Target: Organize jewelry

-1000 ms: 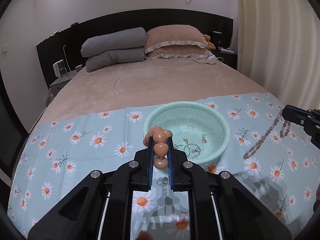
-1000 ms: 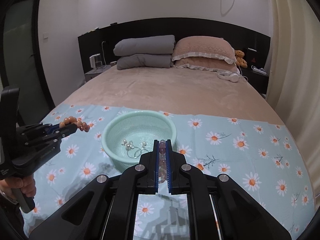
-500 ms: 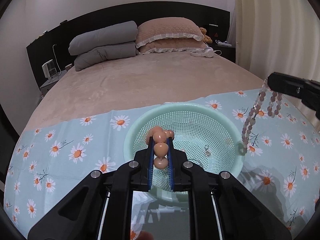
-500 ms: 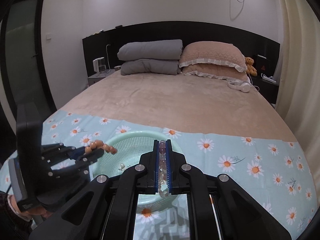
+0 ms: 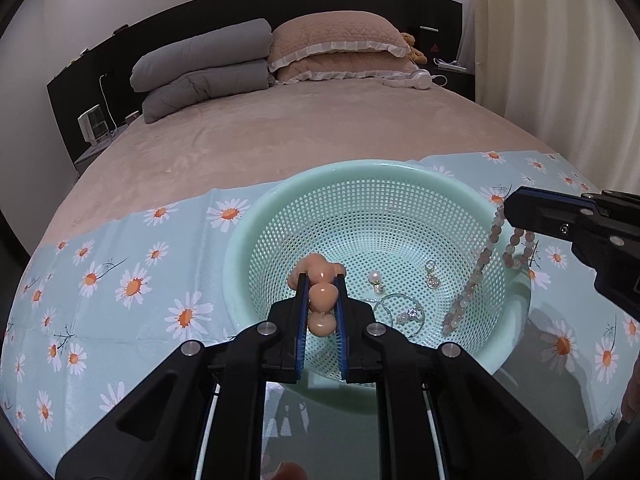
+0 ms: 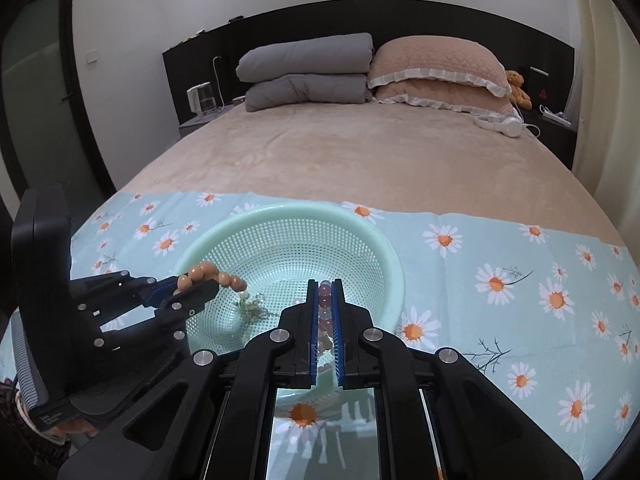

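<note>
Two grippers are hovering over the mint basket (image 5: 256,216) on the daisy cloth (image 5: 120,280). The left gripper (image 5: 322,292) is pinching an orange bead bracelet (image 5: 322,294) above the basket's near side. The right gripper (image 6: 325,300) is clamping a pale pink bead strand (image 5: 476,268) that is dangling into the basket, where earrings (image 5: 431,276) and a ring (image 5: 400,312) are lying.
</note>
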{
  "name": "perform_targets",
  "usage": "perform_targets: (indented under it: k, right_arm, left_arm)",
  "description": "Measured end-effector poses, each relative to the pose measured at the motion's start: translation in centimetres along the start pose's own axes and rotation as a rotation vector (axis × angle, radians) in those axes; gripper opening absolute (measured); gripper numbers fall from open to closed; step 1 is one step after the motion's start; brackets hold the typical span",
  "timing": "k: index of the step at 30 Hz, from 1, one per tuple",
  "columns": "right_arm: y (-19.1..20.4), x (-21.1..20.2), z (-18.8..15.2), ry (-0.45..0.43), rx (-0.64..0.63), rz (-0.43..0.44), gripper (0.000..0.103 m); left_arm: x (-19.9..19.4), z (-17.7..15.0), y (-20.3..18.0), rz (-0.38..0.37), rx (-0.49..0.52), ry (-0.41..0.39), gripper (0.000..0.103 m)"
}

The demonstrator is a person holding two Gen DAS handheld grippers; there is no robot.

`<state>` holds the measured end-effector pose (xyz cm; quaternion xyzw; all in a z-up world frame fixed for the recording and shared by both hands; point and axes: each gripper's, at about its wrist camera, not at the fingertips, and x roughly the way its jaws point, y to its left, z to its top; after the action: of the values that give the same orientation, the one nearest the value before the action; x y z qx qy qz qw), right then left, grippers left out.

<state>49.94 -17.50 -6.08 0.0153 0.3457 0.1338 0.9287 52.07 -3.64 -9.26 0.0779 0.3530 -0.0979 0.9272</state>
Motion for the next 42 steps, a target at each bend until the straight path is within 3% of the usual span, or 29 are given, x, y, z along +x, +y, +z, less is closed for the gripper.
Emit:
perform_targets:
  k: [5,8,10,12,16,19,23,25,28,29,31,32,33,42]
  right_arm:
    - [0.3,-0.6,0.2,-0.014,-0.016,-0.026,0.010]
    - [0.1,-0.5,0.1,-0.003,-0.018,-0.052,0.010]
    - [-0.6,-0.5,-0.2,-0.003,0.012,-0.052,0.024]
    - [-1.5,-0.9,-0.5,-0.025,0.056,-0.046,0.058]
    - [-2.7,-0.9,-0.5,-0.024,0.086,-0.069,0.062]
    - [-3.4,-0.4,-0.7,-0.005,0.115,-0.073,0.062]
    - [-3.9,1.3,-1.2,0.033,0.148,-0.055,0.062]
    - [-3.9,2.1,-1.6,0.049,0.154,-0.044,0.062]
    - [-3.5,3.1,-1.9,0.075,0.137,-0.036,0.062]
    - [-3.3,3.4,-2.0,0.080,0.129,-0.038,0.060]
    - [-3.1,3.9,-2.3,0.099,0.120,-0.030,0.047]
    - [-3.1,4.1,-2.5,0.107,0.120,-0.024,0.031]
    - [-3.1,4.1,-2.6,0.107,0.122,-0.027,0.031]
    - [-3.2,2.8,-3.5,0.084,0.119,-0.034,0.024]
  left_arm:
    - [-0.3,0.0,-0.1,0.005,0.012,-0.014,0.016]
    - [-0.8,0.0,0.2,0.012,0.012,-0.024,0.024]
    - [-1.4,0.1,0.8,0.015,-0.003,-0.035,0.054]
    - [-2.0,0.4,1.7,0.011,-0.023,-0.051,0.065]
    - [-2.7,1.2,3.8,0.062,-0.044,-0.063,0.079]
    - [-2.0,1.4,5.1,0.055,-0.057,-0.029,0.085]
    - [0.3,0.6,6.2,0.061,-0.092,0.042,0.084]
    - [1.5,-0.1,6.3,0.059,-0.098,0.070,0.069]
    - [2.6,-0.9,5.8,0.037,-0.101,0.082,0.059]
    - [2.8,-1.0,5.6,0.033,-0.100,0.082,0.057]
    - [3.1,-1.0,5.1,0.023,-0.092,0.083,0.047]
    - [3.2,-1.1,4.8,0.016,-0.086,0.083,0.043]
    - [3.2,-1.1,4.5,0.006,-0.082,0.081,0.036]
    - [1.8,-1.3,4.4,0.006,-0.092,0.061,0.027]
